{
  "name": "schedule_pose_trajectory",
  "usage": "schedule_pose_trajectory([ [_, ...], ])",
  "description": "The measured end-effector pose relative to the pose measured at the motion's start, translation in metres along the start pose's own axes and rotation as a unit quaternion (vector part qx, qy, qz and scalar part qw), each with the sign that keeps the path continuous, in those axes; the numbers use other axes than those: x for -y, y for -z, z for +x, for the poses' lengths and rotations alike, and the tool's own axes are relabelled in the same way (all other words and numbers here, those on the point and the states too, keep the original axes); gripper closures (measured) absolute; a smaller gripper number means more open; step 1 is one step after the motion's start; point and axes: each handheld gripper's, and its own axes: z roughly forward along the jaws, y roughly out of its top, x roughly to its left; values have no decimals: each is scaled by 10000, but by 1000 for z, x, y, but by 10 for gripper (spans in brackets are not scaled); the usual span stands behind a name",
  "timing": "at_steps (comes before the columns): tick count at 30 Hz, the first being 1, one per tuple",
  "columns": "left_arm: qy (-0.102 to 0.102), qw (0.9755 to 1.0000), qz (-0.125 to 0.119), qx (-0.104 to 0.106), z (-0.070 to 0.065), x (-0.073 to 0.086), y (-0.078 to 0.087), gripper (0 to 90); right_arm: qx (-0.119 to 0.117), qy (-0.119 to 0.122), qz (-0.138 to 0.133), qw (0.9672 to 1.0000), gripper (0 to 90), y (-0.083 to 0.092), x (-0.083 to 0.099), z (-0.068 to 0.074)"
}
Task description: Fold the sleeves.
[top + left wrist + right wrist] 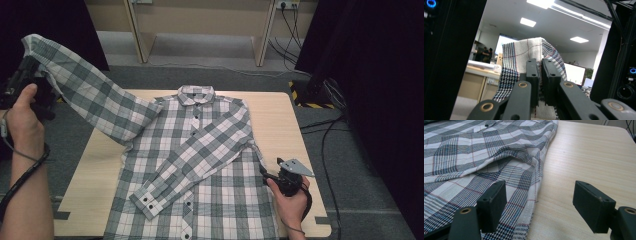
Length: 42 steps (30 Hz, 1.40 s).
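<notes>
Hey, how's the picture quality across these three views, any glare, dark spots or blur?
High view: even light on the shirt, dark curtains at both sides. Left gripper view: ceiling lights glare, the sleeve is backlit, the frame edges black. Right gripper view: soft, slightly blurred, wood table bright.

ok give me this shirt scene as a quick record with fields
work in hand: folding a plaid shirt laid buttoned-side up on the wooden table
left tool: shut on the cuff of the lifted sleeve, held up off the table's left edge
right tool: open, low at the shirt's right side edge, one jaw above the cloth, one above bare wood
other sleeve: already folded slantwise across the front, cuff towards the lower left
collar: at the far end of the table
</notes>
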Motion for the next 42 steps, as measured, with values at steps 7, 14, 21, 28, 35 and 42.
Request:
schedule_pose_trajectory([
  [7, -221, 9991, -116, 332, -21, -9, 2, 841, 12, 17, 1, 10000, 278, 0, 0, 0],
  [14, -331, 9968, -134, 709, -48, -10, 2, 840, 3, 6, -1, 10000, 278, 0, 0, 0],
  [21, -462, 9925, 62, 1128, -78, -2, 7, 840, 3, 6, -8, 10000, 278, 0, 0, 0],
  [28, -572, 9887, 211, 1369, -95, 4, 11, 840, 9, 11, -3, 10000, 279, 0, 0, 0],
  [35, -607, 9860, 344, 1512, -108, 5, 13, 840, 5, 10, -11, 10000, 279, 0, 0, 0],
  [42, -651, 9839, 378, 1620, -116, 5, 17, 840, 6, 11, -7, 10000, 278, 0, 0, 0],
])
